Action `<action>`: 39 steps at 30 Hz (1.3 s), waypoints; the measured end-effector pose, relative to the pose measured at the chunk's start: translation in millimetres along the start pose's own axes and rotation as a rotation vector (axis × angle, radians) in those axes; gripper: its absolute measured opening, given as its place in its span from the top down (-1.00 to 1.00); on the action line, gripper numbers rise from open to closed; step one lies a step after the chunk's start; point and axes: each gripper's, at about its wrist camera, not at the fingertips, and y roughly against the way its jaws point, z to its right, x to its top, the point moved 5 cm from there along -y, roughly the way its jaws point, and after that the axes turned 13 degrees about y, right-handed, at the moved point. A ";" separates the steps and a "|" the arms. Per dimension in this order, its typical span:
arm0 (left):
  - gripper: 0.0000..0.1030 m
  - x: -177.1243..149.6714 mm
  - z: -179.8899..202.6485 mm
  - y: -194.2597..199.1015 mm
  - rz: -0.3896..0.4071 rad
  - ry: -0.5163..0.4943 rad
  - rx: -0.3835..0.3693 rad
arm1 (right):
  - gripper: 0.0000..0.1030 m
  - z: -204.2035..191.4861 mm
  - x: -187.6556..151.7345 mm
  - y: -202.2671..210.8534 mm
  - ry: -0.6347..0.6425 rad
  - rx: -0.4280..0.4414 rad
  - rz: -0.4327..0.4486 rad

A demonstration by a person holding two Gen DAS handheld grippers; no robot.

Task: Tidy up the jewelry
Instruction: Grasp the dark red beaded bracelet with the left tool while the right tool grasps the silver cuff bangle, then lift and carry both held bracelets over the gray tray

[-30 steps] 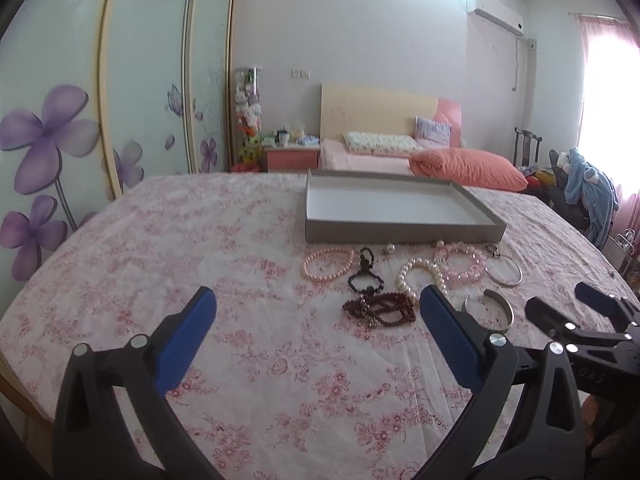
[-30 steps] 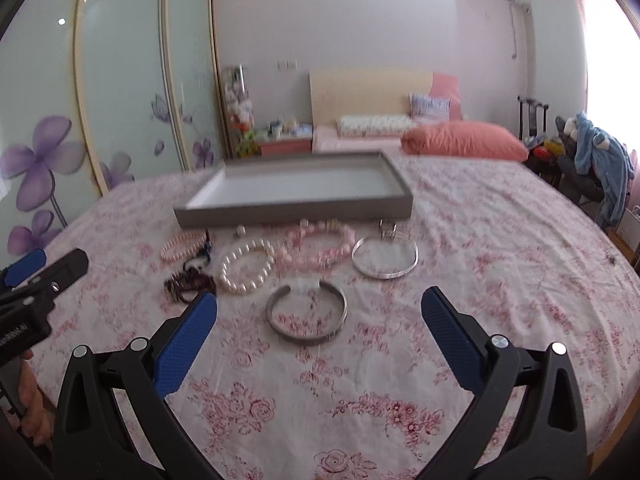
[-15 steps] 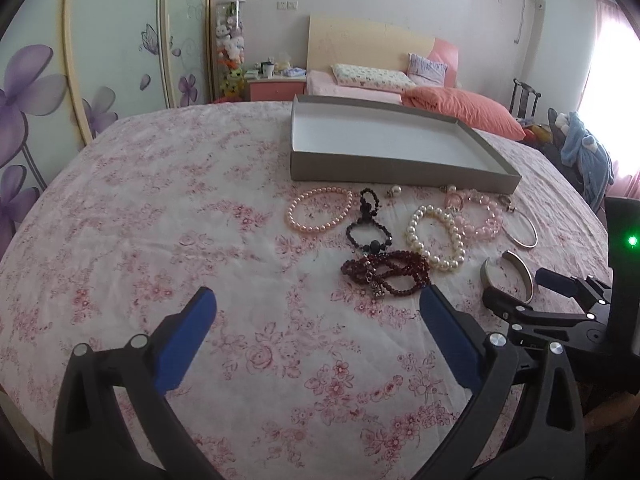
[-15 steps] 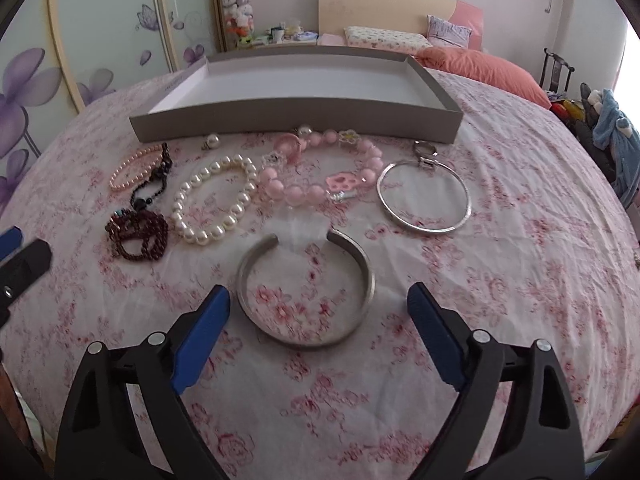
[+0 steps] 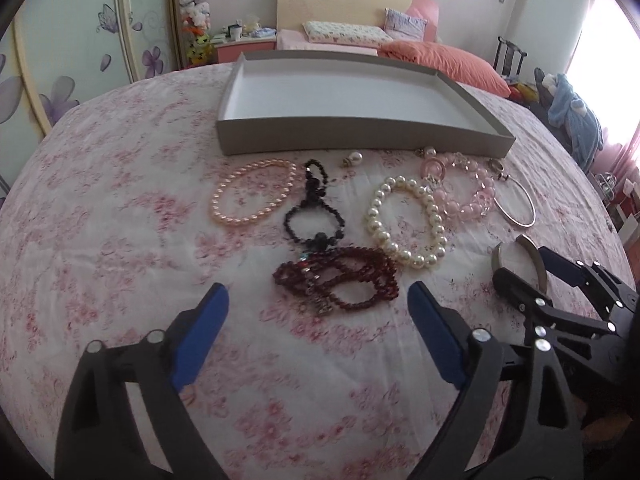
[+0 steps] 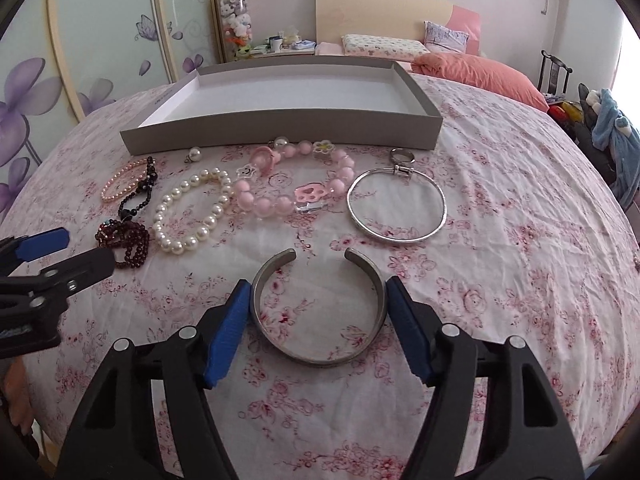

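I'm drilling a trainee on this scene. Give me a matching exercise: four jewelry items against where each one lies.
Items:
1. open cuff
2. dark red beads
3. thin bangle
4. tray

Places:
A. behind all the jewelry, nothing in it
B. between the closing right gripper pads
C. just ahead of the closing left gripper
D. right of the pink beads

Pairs: 1-B, 2-C, 3-D, 4-A

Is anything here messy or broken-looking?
Nothing looks damaged. The dark red bead strand lies bunched in tangled loops while the other bracelets lie open, and a single loose pearl sits alone by the tray.
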 end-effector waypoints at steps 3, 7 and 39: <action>-0.56 2.6 6.2 -10.2 -0.026 -0.001 0.007 | -0.33 2.0 0.2 -0.5 0.002 0.002 0.004; -0.48 4.1 11.0 -15.3 -0.020 -0.014 0.021 | -0.33 2.0 1.8 -1.8 0.003 0.004 0.006; 0.79 -0.4 -22.9 36.0 0.124 0.068 -0.078 | -0.32 1.4 2.2 16.7 -0.031 0.018 0.098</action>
